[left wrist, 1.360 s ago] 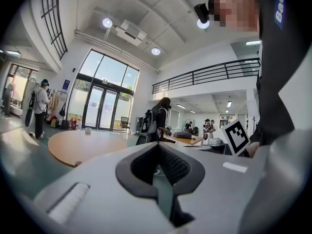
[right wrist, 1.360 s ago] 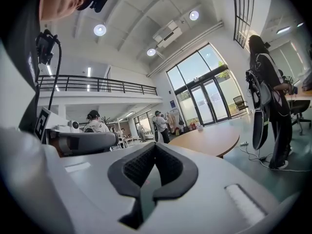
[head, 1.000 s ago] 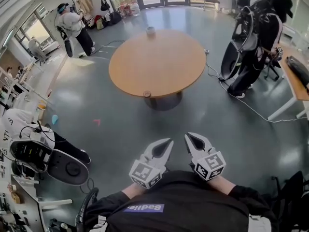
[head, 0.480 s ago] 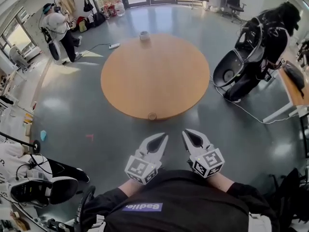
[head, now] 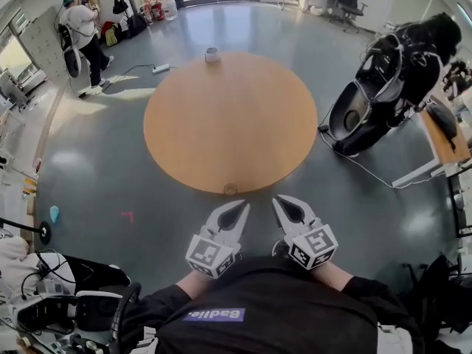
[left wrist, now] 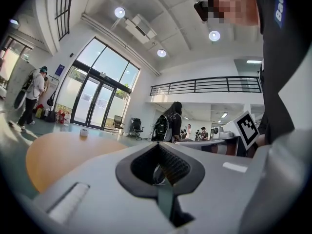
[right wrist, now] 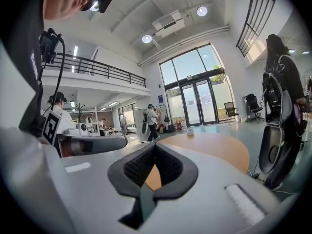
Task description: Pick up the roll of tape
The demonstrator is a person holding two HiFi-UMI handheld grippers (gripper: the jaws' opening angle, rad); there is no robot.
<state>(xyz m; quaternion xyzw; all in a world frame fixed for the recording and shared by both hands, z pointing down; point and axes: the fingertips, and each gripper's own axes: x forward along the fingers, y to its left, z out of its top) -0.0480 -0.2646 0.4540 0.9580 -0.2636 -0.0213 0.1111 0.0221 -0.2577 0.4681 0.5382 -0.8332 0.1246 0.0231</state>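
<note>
A round wooden table stands ahead on the grey floor. A small brownish roll of tape lies at its near edge. A pale cylindrical object sits at the far edge, and it also shows in the left gripper view and the right gripper view. My left gripper and right gripper hang side by side just short of the table's near edge, over the floor. Both are shut and hold nothing. In the gripper views the closed jaws hide the small roll.
A person with a black backpack stands at the right beside a black shell-shaped seat. A cable trails across the floor toward a desk. Another person stands far left. Black equipment lies lower left.
The table has come much closer and now lies just ahead of both gripper tips. The small roll at its near edge has drawn near. Both grippers stayed shut.
</note>
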